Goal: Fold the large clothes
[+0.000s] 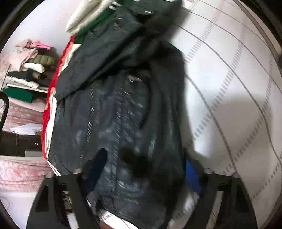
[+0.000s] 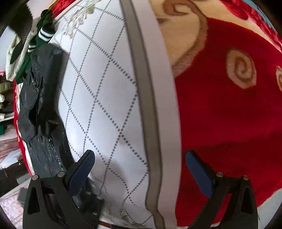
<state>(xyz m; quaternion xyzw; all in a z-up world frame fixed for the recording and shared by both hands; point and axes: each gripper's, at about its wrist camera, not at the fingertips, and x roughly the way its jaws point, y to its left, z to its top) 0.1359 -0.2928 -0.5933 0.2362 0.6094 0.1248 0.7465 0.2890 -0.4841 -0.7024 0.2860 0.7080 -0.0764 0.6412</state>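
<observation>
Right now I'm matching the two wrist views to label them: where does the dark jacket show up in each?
Left wrist: the dark jacket fills the centre, running top to bottom, down between the left gripper's fingers.
Right wrist: it lies as a narrow strip along the left edge.
Shared landmark: the white quilted cover with dotted diamond lines, to the jacket's right in both.

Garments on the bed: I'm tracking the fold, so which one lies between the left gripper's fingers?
The dark jacket, not the green striped garment or cream one farther up.
</observation>
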